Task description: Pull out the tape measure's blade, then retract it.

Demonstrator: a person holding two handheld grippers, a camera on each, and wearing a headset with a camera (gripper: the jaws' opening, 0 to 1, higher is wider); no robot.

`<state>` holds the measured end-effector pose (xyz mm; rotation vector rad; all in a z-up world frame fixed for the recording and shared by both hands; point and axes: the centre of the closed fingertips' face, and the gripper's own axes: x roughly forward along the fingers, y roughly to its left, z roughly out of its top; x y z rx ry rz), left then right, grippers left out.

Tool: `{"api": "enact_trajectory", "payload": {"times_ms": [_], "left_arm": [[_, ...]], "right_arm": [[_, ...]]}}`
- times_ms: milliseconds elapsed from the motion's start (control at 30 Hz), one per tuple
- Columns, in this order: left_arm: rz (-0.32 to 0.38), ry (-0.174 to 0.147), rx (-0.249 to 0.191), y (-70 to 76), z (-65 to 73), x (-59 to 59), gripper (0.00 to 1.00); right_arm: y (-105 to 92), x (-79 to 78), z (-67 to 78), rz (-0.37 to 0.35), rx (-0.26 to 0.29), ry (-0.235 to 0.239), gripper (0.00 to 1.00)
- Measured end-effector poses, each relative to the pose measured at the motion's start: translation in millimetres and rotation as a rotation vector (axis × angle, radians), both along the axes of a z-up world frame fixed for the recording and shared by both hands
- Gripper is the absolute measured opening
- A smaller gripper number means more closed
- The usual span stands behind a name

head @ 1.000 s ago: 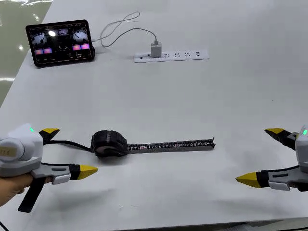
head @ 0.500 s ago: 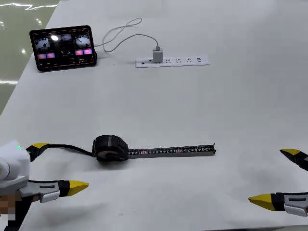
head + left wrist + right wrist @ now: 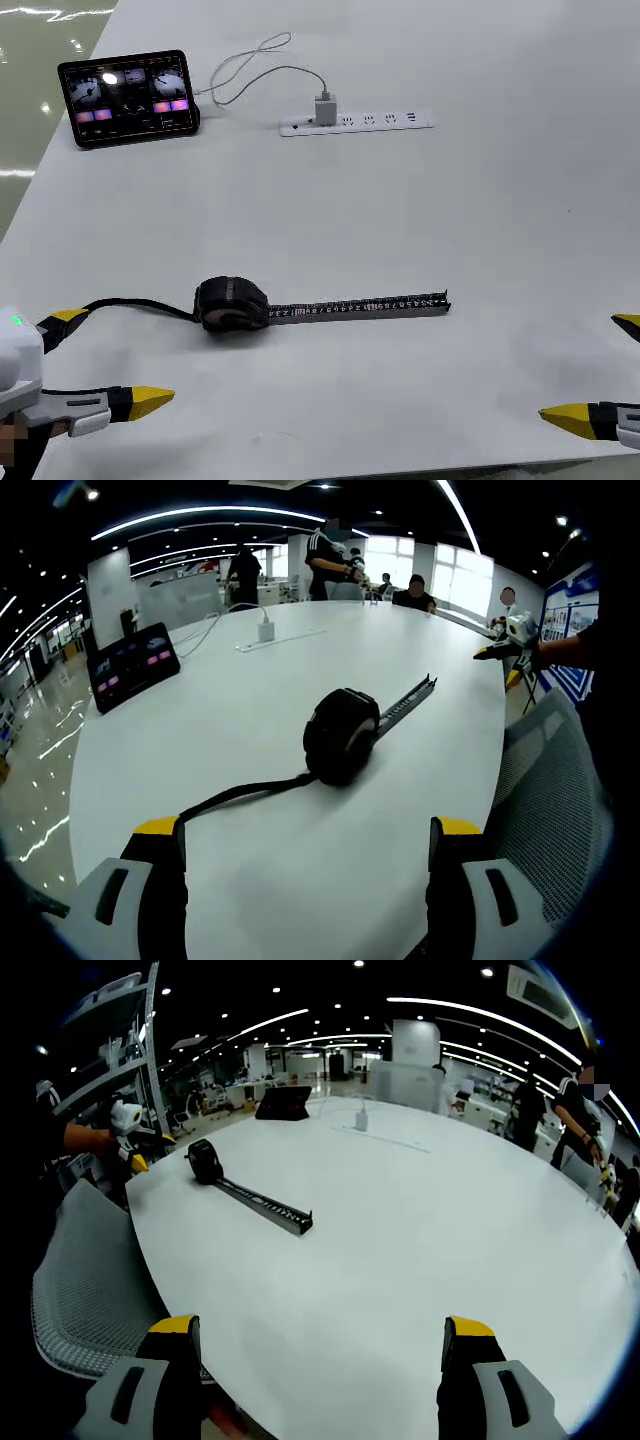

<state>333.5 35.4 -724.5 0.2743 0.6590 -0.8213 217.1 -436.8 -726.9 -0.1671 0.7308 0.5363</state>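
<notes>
both grippers have drawn back from the tape measure [image 3: 230,304] toward the near edge of the bench [image 3: 420,220]; the left gripper [image 3: 112,357] now sits at 8 o'clock in the head view and the right gripper [image 3: 595,367] at 4 o'clock, each with its jaws spread wide and nothing between them; the tape measure itself has not shifted; it lies left of centre, its blade [image 3: 360,306] stretched flat along the bench toward 3 o'clock and its strap [image 3: 140,305] trailing toward 9 o'clock, ending close to the left gripper; the pull-out looks done, i judge, and the retraction is what remains, since the blade lies out and untouched; the right gripper is cut off by the head view's edge; any lock or release on the tape measure is too small to make out, and so are the blade's markings
</notes>
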Motion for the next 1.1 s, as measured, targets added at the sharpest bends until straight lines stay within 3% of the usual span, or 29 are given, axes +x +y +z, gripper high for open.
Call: {"api": "enact_trajectory", "payload": {"times_ms": [333, 900, 1100], "left_arm": [[0.0, 0.005, 0.004, -1.8, -1.6, 0.1, 0.99], [-0.011, 0.002, 0.013, -3.1, -0.5, -1.7, 0.99], [-0.005, 0.006, 0.015, -4.3, 0.2, -0.4, 0.99]], "right_arm": [[-9.2, -3.8, -1.4, 0.035, -0.051, -0.003, 0.99], [-0.8, -9.6, -5.1, 0.071, -0.033, 0.011, 0.99], [-2.7, -7.3, -6.9, 0.078, -0.06, 0.013, 0.99]]}}
